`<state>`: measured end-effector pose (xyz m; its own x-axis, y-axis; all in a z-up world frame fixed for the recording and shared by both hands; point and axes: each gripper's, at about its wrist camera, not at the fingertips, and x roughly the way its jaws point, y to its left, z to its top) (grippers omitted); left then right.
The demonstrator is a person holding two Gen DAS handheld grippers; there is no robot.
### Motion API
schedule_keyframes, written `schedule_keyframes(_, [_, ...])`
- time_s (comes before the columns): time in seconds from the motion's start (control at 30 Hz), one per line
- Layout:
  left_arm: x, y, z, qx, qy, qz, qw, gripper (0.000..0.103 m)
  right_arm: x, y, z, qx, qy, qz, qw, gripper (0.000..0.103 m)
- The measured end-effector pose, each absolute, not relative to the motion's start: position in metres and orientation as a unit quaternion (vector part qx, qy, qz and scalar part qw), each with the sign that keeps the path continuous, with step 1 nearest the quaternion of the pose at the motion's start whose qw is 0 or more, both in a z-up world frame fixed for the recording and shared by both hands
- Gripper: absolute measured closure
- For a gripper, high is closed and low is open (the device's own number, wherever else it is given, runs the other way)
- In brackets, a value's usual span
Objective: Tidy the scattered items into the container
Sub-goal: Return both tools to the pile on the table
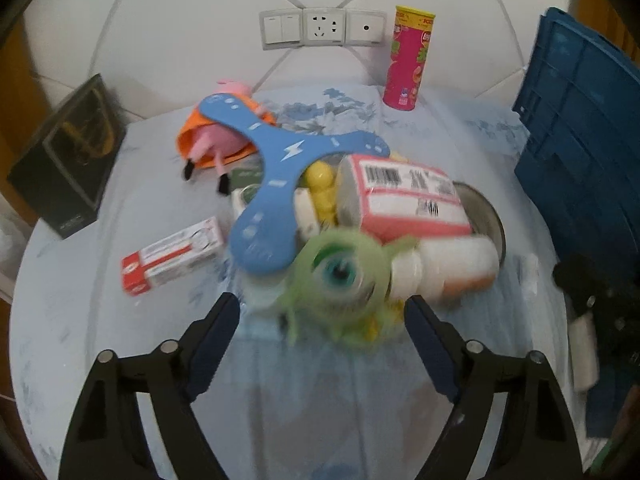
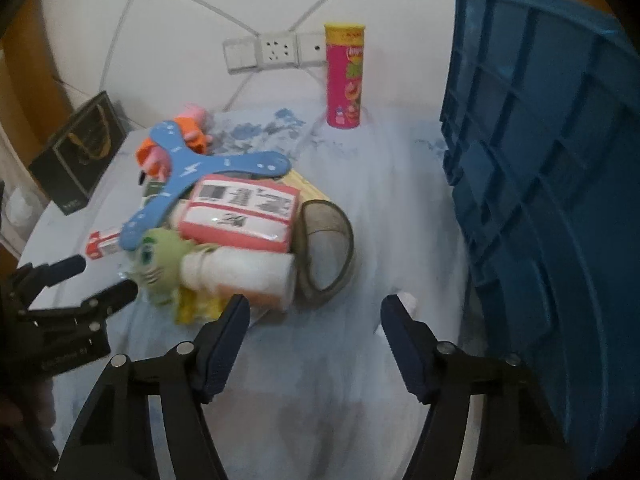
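my left gripper (image 1: 322,322) points down at the pile on the pale blue sheet (image 1: 80,300), jaws apart and nothing pressed between them; the green one-eyed plush (image 1: 340,276) sits just beyond the tips at 12 o'clock, blurred. my right gripper (image 2: 315,320) also stands with jaws apart and empty over bare sheet, the pile at its 11 o'clock.

in the left view the pile reads like this: a blue three-armed boomerang (image 1: 276,160) lies on top, its upper arm across a pink pig plush (image 1: 218,138) in orange at 11 o'clock. under it are yellow balls (image 1: 320,180). a pink-edged pack with a barcode label (image 1: 404,196) rests at 1 o'clock, against a white bottle (image 1: 456,264) lying on its side. a grey round bowl (image 2: 328,248) tips on edge behind them. a red and white box (image 1: 172,256) lies flat at 10 o'clock, apart from the heap.

the blue crate (image 2: 540,180), the container, stands at 2 o'clock on the right. a pink snack tube (image 1: 406,58) stands upright at the headboard, and a black gift bag (image 1: 68,156) sits at 10 o'clock.
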<state>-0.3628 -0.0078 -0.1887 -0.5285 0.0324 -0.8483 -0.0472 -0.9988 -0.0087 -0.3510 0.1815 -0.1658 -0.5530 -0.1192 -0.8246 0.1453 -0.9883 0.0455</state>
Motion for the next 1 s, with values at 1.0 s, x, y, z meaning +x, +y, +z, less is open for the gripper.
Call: schedule_keyframes(1.0, [-0.295,-0.072,-0.241,-0.528,0.013,0.849,0.012,0.023,-0.314,0.150,-0.220,0.528,0.012,-0.838,0.137,0.014])
